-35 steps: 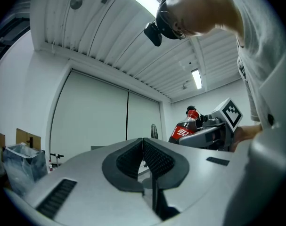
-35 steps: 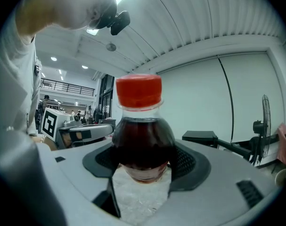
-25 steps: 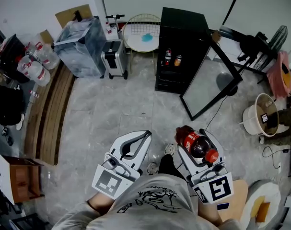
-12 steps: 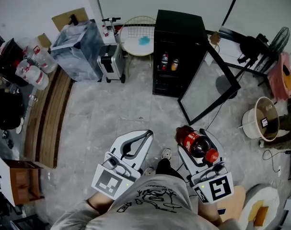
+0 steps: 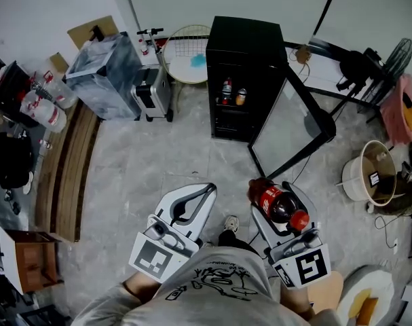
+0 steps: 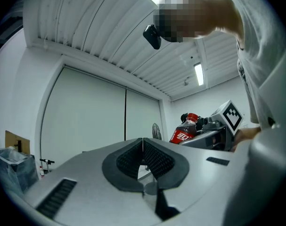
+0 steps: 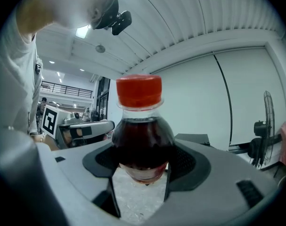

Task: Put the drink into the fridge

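Cola bottle (image 7: 143,140) is in the right tool (image 7: 142,163): ribbed dark pads closed on both sides of its body below the shoulder, red screw cap (image 7: 139,91) up. Left tool (image 6: 143,149) has jaws pressed together, nothing in it. Both are held low in front of the person, well apart from the fridge (image 5: 250,60) across the floor (image 5: 158,161).

Handling, a judgement: bottle looks full of dark liquid, so fairly heavy for its size. Clear thin plastic w/ smooth round wall, likely slippery and gives a bit under squeeze. Best hold is mid body at the label band, not the cap or neck. Not fragile, but could rotate in the pads if tilted.

Fridge is a black boxy cabinet w/ glass door (image 5: 294,124) swung open. A small bottle (image 5: 227,88) and can (image 5: 240,98) sit on an inner shelf. Floor is glossy grey, marble-look.
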{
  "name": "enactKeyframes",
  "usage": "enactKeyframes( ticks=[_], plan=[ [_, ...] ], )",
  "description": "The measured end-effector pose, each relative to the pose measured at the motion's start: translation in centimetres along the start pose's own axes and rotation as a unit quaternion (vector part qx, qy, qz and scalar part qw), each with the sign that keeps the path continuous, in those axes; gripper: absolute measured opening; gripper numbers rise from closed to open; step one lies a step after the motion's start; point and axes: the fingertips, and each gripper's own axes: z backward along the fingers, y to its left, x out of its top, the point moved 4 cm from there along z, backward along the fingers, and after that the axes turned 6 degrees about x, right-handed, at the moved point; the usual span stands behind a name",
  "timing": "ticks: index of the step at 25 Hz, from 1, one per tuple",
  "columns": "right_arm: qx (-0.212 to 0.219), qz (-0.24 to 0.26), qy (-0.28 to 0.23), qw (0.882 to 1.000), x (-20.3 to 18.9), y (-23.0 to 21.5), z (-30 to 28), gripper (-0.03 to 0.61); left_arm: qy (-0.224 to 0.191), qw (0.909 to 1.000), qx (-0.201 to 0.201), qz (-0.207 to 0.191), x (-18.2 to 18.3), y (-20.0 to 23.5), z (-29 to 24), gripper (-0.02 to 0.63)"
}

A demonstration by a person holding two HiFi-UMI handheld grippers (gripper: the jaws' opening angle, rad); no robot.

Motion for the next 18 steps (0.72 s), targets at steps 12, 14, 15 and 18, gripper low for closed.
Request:
enactKeyframes(
  ticks=[12, 14, 15, 18],
  plan=[
    [0.008, 0.0, 0.002, 1.0, -0.2, -7.2, -0.4, 0.308, 0.0, 1.0, 0.003, -0.003, -0.7, -1.0, -7.3, 0.021],
    [0.01, 0.001, 0.003, 1.0, -0.3, -8.1, -0.5, 0.308, 0.0, 1.0, 0.007, -0.001, -0.9, -1.0, -8.1, 0.021],
    [0.01, 0.0, 0.003, 1.0, -0.4, -8.4, -0.5, 0.308, 0.0, 1.0, 0.008, -0.001, -1.0, -1.0, -8.5, 0.021],
    [0.012, -0.003, 0.004, 1.0, -0.5, -9.4, -0.9, 0.308, 0.002, 1.0, 0.009, -0.002, -1.1, -0.8, -9.4, 0.021]
  ],
)
